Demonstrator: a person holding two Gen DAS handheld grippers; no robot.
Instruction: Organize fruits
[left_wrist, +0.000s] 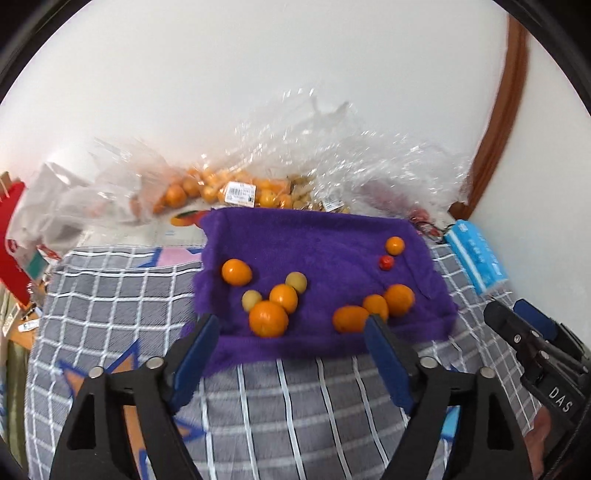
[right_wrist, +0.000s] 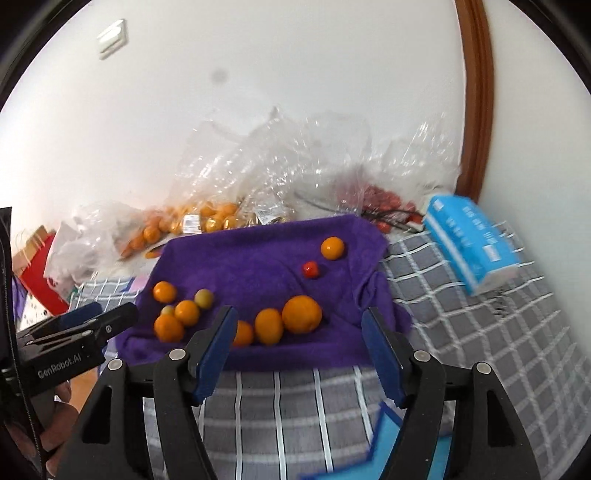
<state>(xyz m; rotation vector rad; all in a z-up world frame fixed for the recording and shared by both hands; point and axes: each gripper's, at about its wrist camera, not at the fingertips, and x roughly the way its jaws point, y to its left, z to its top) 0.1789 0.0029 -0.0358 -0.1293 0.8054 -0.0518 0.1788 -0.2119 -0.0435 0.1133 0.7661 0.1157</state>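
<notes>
- Left tool (left_wrist: 291, 328): hovering over the near edge of the purple towel (left_wrist: 332, 236), blue pads spread wide, nothing lying between them.
- Right tool (right_wrist: 299, 325): hanging over the same near edge, pads likewise spread and gripping nothing; also showing in the left view at the right border (left_wrist: 517, 321).
- Purple towel: lying on a grey checked cloth (left_wrist: 295, 406), its long axis running left to right.
- Left cluster: large orange (left_wrist: 268, 318) sitting nearest the towel's near edge, a smaller orange (left_wrist: 283, 297) touching it behind, two pale yellowish fruits (left_wrist: 296, 282) flanking them, one oval orange (left_wrist: 236, 271) lying apart toward the left edge.
- Right row: three oranges (left_wrist: 375, 306) touching side by side, the row slanting from the near edge toward the right edge; the leftmost one oval, long axis roughly left to right.
- Far right corner: one small orange (left_wrist: 395, 246) with a small red fruit (left_wrist: 386, 262) just beside it.
- Behind the towel's far edge: clear plastic bags (left_wrist: 229, 184) holding more oranges.
- Blue tissue pack (left_wrist: 476, 254): lying beyond the right edge.
</notes>
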